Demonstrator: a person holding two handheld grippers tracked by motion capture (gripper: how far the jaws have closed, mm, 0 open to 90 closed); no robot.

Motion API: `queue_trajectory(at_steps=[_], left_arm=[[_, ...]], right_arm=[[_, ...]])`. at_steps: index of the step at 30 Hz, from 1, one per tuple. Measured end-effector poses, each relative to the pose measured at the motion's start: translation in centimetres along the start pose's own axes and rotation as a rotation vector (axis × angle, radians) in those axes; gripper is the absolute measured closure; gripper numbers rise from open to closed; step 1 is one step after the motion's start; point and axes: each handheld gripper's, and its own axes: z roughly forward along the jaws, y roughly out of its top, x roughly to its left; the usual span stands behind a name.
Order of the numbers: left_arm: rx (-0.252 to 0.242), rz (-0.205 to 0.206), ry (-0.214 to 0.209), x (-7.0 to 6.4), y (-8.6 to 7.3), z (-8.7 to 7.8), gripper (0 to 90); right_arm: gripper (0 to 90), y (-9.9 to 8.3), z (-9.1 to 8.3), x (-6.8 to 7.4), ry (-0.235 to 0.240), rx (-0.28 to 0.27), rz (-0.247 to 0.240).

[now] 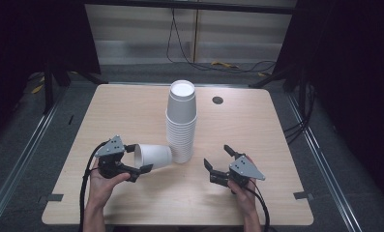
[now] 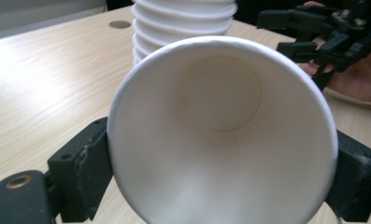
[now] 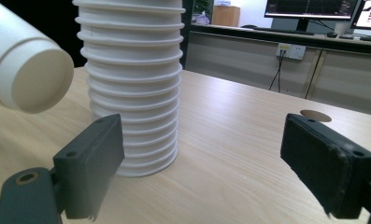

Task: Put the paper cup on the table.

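The white paper cup (image 1: 153, 156) lies on its side in the air, low over the table (image 1: 131, 111). Its long way runs from nine o'clock to three o'clock. The open mouth points to nine o'clock, at the left gripper (image 1: 134, 162). The flat bottom points to three o'clock, at the tall stack of cups (image 1: 182, 121) just beside it. The cup is plain white and smooth inside, with no writing. The left gripper pinches the cup by its rim. The right gripper (image 1: 217, 162) sits at four o'clock from the stack, its jaws spread wide, holding nothing.
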Motion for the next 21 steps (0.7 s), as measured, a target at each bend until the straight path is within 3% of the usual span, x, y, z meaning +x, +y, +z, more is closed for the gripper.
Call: queue_trajectory(at_steps=[7, 8, 10, 13, 14, 17, 19, 21], left_arm=[[-0.007, -0.023, 0.046, 0.4, 0.3, -0.8, 11.0], [0.002, -0.009, 0.058, 0.6, 0.4, -0.9, 11.0], [0.005, -0.033, 0.061, 0.8, 0.7, -1.1, 11.1], [0.034, -0.045, 0.084, 1.2, 1.1, -1.2, 11.1], [0.041, -0.066, 0.092, 1.4, 1.3, -1.3, 11.1], [0.095, -0.073, 0.134, 1.8, 1.7, -1.4, 11.1], [0.106, -0.081, 0.127, 2.0, 2.0, -1.5, 11.1], [0.125, -0.073, 0.132, 2.1, 2.3, -1.5, 11.1]], right_arm=[[13.5, -0.3, 0.3, -0.3, -0.037, -0.003, -0.01], [13.5, -0.3, 0.3, -0.2, -0.046, 0.003, -0.008], [13.4, -0.4, 0.3, -0.1, -0.054, 0.005, -0.014], [13.4, -0.5, 0.3, -0.1, -0.066, -0.012, -0.016], [13.4, -0.5, 0.4, -0.1, -0.066, -0.025, -0.007], [13.4, -0.9, 0.4, -0.2, -0.082, -0.049, -0.019], [13.3, -1.0, 0.4, -0.3, -0.077, -0.053, 0.007], [13.3, -1.0, 0.3, -0.3, -0.077, -0.05, -0.005]])
